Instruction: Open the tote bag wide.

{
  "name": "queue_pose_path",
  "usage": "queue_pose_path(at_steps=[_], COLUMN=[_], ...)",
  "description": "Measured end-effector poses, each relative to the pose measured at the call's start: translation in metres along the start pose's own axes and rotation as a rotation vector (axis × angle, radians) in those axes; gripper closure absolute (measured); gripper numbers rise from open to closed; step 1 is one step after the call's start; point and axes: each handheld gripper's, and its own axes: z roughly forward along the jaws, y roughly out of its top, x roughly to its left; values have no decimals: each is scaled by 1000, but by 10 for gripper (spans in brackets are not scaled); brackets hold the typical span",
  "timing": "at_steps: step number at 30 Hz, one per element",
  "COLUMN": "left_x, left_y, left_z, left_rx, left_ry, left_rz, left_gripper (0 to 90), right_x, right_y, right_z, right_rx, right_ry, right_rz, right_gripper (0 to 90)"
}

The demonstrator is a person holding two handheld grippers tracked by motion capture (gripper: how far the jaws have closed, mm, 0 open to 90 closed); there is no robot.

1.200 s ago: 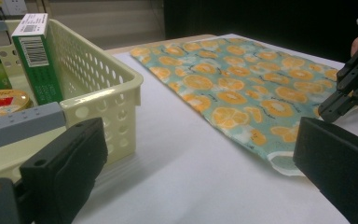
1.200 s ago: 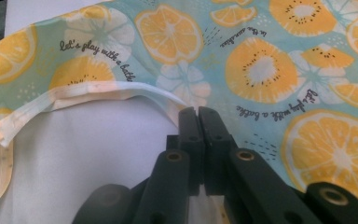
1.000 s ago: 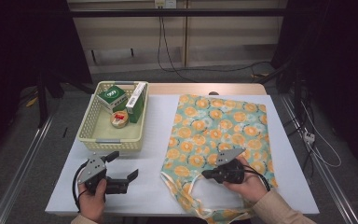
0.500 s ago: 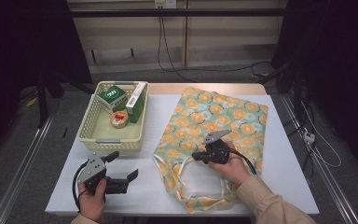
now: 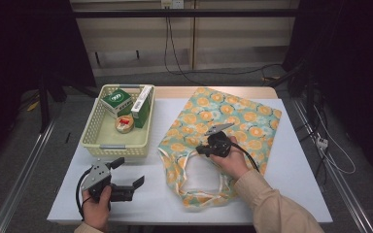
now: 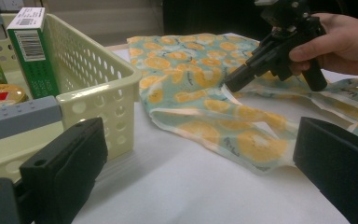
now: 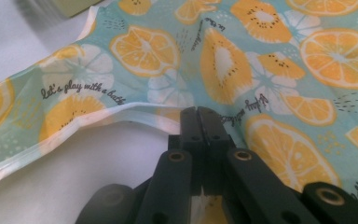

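Here the right gripper (image 5: 201, 148) has its jaws pressed together on the rim of the fruit-print cloth bag (image 5: 233, 121), at the edge of the bag's opening. The bag lies flat on the white table (image 5: 301, 179), right of the yellow basket (image 5: 108, 145). The pinched edge sits just at the tips of the fingers (image 7: 199, 122). The left gripper (image 5: 132, 174) rests near the table's front, jaws wide apart, holding nothing, well apart from the bag.

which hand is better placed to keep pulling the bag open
Right: its hand-held gripper is shut on the rim of the bag. The left hand-held gripper sits open on the table, apart from it.
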Motion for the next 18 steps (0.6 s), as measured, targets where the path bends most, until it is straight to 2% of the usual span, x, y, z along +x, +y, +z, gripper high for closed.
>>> queue_pose_path(at_steps=[2, 5, 8, 13, 15, 18], left_x=[0, 0, -1, -1, -1, -1], left_y=[0, 0, 0, 0, 0, 0], left_z=[0, 0, 1, 1, 1, 1], left_rx=[1, 0, 4, 8, 8, 7], left_ry=[2, 3, 4, 3, 3, 4], left_rz=[1, 2, -5, 3, -3, -4], left_gripper=[25, 25, 26, 25, 25, 25], right_x=[-2, -1, 4, 9, 10, 13], right_y=[2, 4, 6, 5, 6, 6], right_z=[3, 8, 13, 15, 10, -2], right_rx=[-9, 0, 14, 7, 2, 8], right_ry=[20, 23, 17, 47, 38, 51], right_rz=[15, 24, 4, 9, -4, -53], right_gripper=[900, 900, 899, 762, 667, 570])
